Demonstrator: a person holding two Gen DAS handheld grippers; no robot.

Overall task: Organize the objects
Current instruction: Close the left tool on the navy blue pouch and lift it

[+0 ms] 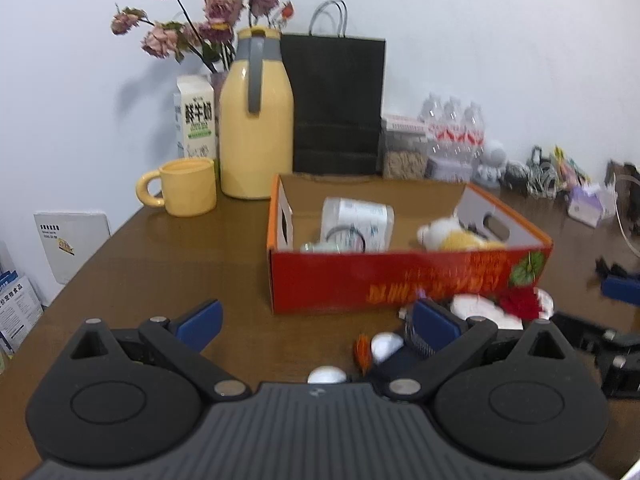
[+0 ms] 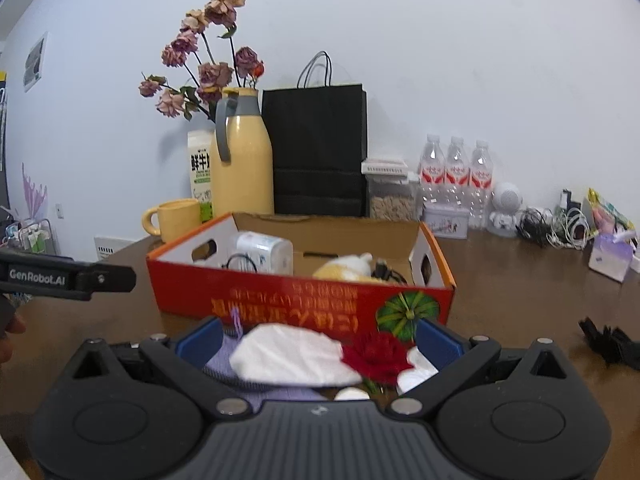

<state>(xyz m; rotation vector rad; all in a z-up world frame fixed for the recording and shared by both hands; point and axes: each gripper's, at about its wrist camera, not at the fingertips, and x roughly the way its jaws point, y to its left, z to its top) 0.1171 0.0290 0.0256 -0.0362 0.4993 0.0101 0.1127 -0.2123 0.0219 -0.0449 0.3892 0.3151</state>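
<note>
A red cardboard box (image 1: pixel 404 276) (image 2: pixel 296 300) stands open on the brown table. Inside it lie a white wrapped pack (image 1: pixel 358 222) (image 2: pixel 266 250), a yellow-and-white plush toy (image 1: pixel 452 236) (image 2: pixel 346 268) and a black cable. In front of the box lies a white cloth piece with a red flower (image 2: pixel 376 354) (image 1: pixel 518 304) on purple knit fabric (image 2: pixel 224 354). My right gripper (image 2: pixel 319 342) stands open, with this bundle between its blue pads. My left gripper (image 1: pixel 318 320) is open over bare table, left of the bundle. Small white and orange bits (image 1: pixel 384 346) lie near its right finger.
Behind the box stand a yellow mug (image 1: pixel 188 186), a yellow jug (image 1: pixel 256 128), a milk carton (image 1: pixel 196 116), a vase of dried roses (image 2: pixel 200 64) and a black paper bag (image 2: pixel 320 148). Water bottles (image 2: pixel 456 176), a tin, cables and a tissue pack (image 2: pixel 610 256) line the back right.
</note>
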